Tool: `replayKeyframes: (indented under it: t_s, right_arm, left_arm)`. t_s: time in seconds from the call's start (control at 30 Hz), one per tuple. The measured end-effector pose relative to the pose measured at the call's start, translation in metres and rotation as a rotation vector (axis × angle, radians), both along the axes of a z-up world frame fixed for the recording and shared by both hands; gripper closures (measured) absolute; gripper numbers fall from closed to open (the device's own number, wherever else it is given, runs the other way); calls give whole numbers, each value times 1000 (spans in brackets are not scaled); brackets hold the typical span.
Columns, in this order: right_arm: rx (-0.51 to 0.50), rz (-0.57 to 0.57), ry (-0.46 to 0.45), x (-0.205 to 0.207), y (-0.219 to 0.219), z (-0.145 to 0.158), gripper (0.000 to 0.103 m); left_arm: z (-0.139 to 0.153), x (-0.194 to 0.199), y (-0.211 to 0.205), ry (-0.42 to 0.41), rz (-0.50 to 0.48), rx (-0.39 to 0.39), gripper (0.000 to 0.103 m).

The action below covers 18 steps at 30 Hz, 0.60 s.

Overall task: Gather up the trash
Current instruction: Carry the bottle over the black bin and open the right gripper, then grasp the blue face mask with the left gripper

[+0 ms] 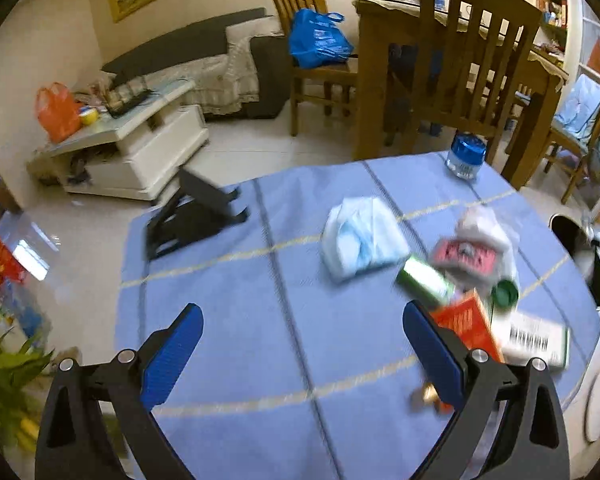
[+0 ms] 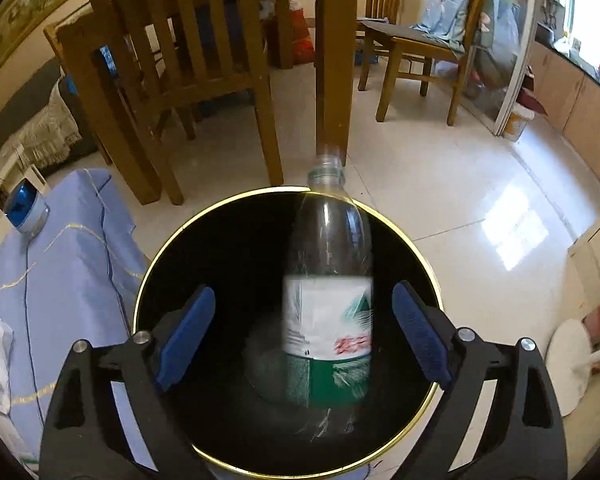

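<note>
- Below my right gripper (image 2: 304, 332) a black bin (image 2: 156, 280) with a gold rim stands on the floor beside the blue-clothed surface (image 1: 240, 320).
- A clear plastic bottle (image 2: 328, 320), uncapped and seemingly empty, sits between my right jaws over the bin's mouth. The jaws stand wide, pads clear of it. I judge it light, thin-walled and slippery; its labelled middle grips best.
- Still on the surface: crumpled white tissue (image 1: 360, 236), soft and weightless, and stiff small cartons (image 1: 470, 320).
- Both grippers angle downward. My left gripper (image 1: 300, 352) hovers over the cloth, jaws apart, holding nothing.
</note>
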State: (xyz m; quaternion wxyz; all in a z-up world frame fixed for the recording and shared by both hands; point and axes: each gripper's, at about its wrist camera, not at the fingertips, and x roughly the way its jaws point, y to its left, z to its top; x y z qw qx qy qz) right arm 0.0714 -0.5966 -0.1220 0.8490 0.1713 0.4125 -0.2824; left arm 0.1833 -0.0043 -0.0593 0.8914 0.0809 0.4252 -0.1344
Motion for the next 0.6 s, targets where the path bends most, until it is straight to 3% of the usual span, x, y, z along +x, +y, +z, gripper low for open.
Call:
replayKeyframes:
  t_s: [0.13,0.2,0.5,0.53,0.57,0.6]
  right_arm:
    - [47,0,-25,-29,7,-10,14]
    - [55,4,-32,-65,1,-8,14]
    - [139,24,-39,-92,18,-2,14]
    - [141,33,-41,-93,23,-1,16]
    - [145,43,-45,-93,27,1,16]
    - [151,59,-53,-94,34,4,18]
  left_arm:
    - [-15,47,-25,58,-45,-28,6]
    - [-27,67,-36,102,-46,-39,6]
    - [-83,117,-66,250,-35,-54,8]
    - [-85,116,-67,253,-46,-59,17]
    - [-86,115,-68,251,-58,-55,33]
    - [-85,112,-69,224,-53,-10,46]
